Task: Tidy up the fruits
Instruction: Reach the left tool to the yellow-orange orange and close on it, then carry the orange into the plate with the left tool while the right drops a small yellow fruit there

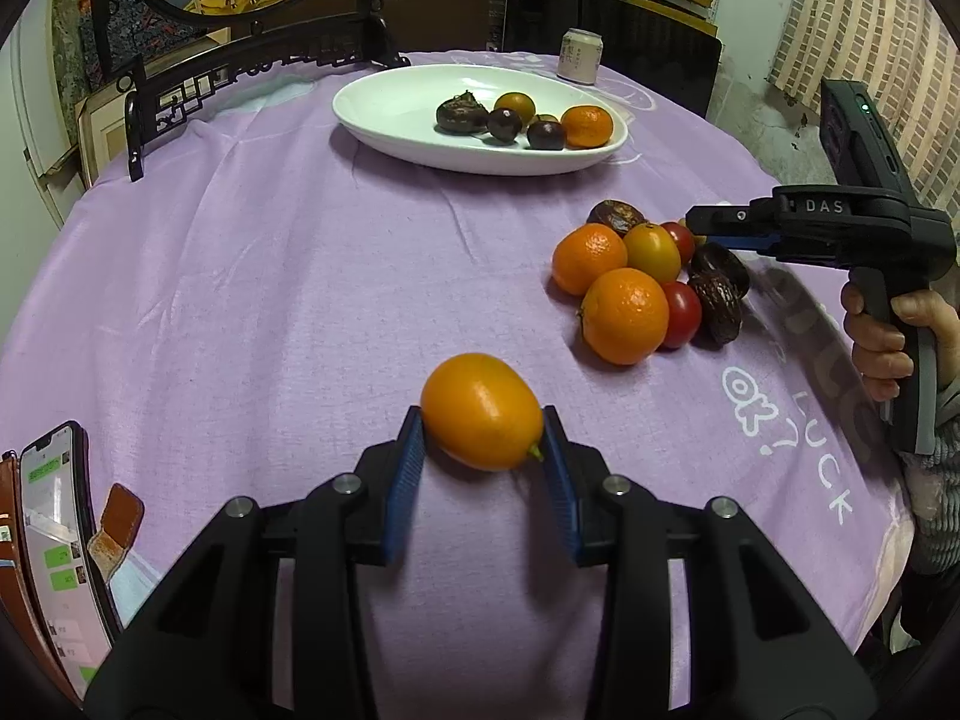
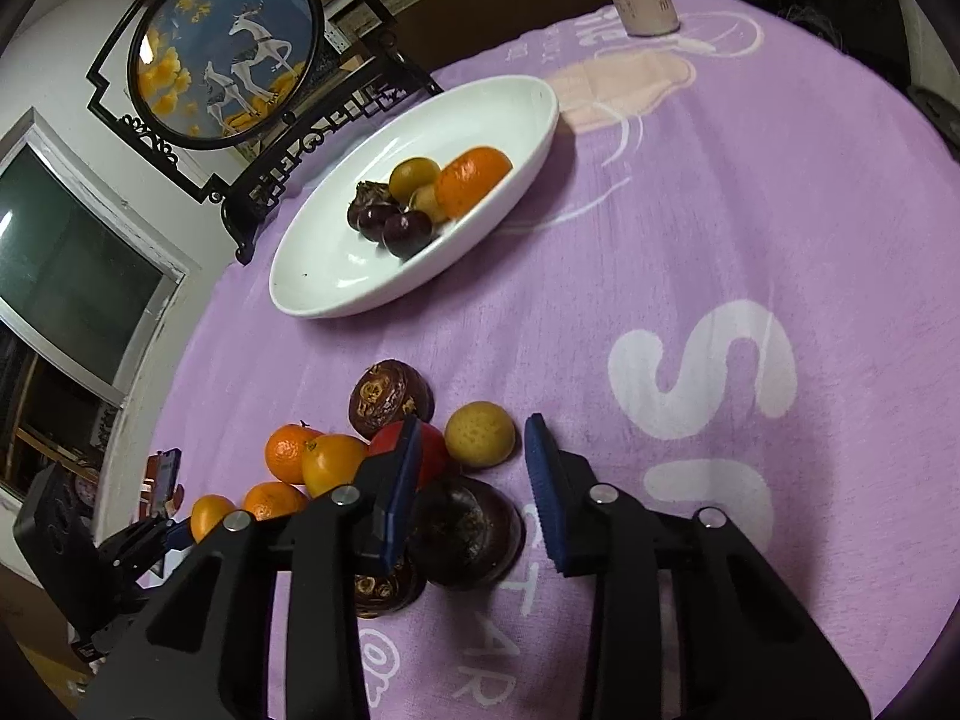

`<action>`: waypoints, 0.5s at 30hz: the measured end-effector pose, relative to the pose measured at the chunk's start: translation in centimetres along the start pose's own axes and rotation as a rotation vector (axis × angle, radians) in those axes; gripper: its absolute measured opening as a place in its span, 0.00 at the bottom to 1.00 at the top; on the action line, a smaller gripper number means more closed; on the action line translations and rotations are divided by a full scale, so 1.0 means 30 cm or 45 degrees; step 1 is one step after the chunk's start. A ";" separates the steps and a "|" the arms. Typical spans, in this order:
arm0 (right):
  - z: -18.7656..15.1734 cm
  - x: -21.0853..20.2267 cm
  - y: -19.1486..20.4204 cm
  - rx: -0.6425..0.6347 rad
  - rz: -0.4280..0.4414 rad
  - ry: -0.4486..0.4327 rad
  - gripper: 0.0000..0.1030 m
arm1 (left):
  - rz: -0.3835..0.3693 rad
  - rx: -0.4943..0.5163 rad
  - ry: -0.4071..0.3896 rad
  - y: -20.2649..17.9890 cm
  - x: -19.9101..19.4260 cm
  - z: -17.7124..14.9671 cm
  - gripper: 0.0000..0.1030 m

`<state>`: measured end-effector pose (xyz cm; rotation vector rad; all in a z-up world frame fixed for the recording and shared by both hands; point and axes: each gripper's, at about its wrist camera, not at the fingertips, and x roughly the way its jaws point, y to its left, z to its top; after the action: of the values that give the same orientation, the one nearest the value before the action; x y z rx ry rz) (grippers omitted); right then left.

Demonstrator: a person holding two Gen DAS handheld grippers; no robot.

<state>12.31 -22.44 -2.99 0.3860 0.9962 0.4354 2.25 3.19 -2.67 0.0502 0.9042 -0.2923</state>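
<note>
My left gripper (image 1: pixel 482 423) is shut on an orange kumquat (image 1: pixel 480 411), with both blue pads against its sides just above the purple cloth. My right gripper (image 2: pixel 474 420) hangs over the loose fruit pile (image 1: pixel 636 282), its jaws narrow. A dark round fruit (image 2: pixel 465 531) lies between the pads; the left pad covers its edge and a slit of cloth shows at the right pad. A small yellow fruit (image 2: pixel 480 433) sits just past the fingertips. The white oval plate (image 1: pixel 372 114) at the back holds a tangerine (image 1: pixel 587 126), a kumquat and dark fruits.
A drink can (image 1: pixel 579 57) stands behind the plate. A carved black screen stand (image 1: pixel 240 69) lines the table's far left edge. A phone in a brown case (image 1: pixel 60 540) lies near left. A person's hand (image 1: pixel 876 348) holds the right gripper's handle.
</note>
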 end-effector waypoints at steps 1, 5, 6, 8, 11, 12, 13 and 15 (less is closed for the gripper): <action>0.000 0.002 -0.003 0.007 0.008 0.000 0.31 | -0.004 0.000 0.006 0.000 0.003 0.000 0.38; 0.006 0.012 -0.018 0.050 0.048 0.004 0.28 | -0.019 -0.001 0.029 0.002 0.019 0.004 0.38; 0.008 0.015 -0.025 0.065 0.059 0.007 0.24 | -0.019 0.001 0.031 0.001 0.021 0.006 0.38; 0.010 0.018 -0.040 0.098 0.081 0.010 0.23 | -0.018 0.003 0.029 -0.002 0.022 0.005 0.38; 0.011 0.012 -0.040 0.102 0.087 -0.001 0.22 | -0.009 0.001 0.022 -0.002 0.021 0.007 0.38; 0.011 0.007 -0.037 0.098 0.084 -0.010 0.22 | 0.012 0.005 0.014 -0.003 0.020 0.011 0.38; 0.013 0.002 -0.036 0.095 0.080 -0.021 0.22 | 0.031 0.010 0.007 -0.004 0.018 0.015 0.38; 0.019 -0.029 -0.028 0.086 0.068 -0.082 0.22 | 0.064 0.010 -0.013 0.002 0.012 0.045 0.38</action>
<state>12.55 -23.67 -2.50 0.4854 0.9412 0.4353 3.51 2.93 -2.11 0.0785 0.8905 -0.2492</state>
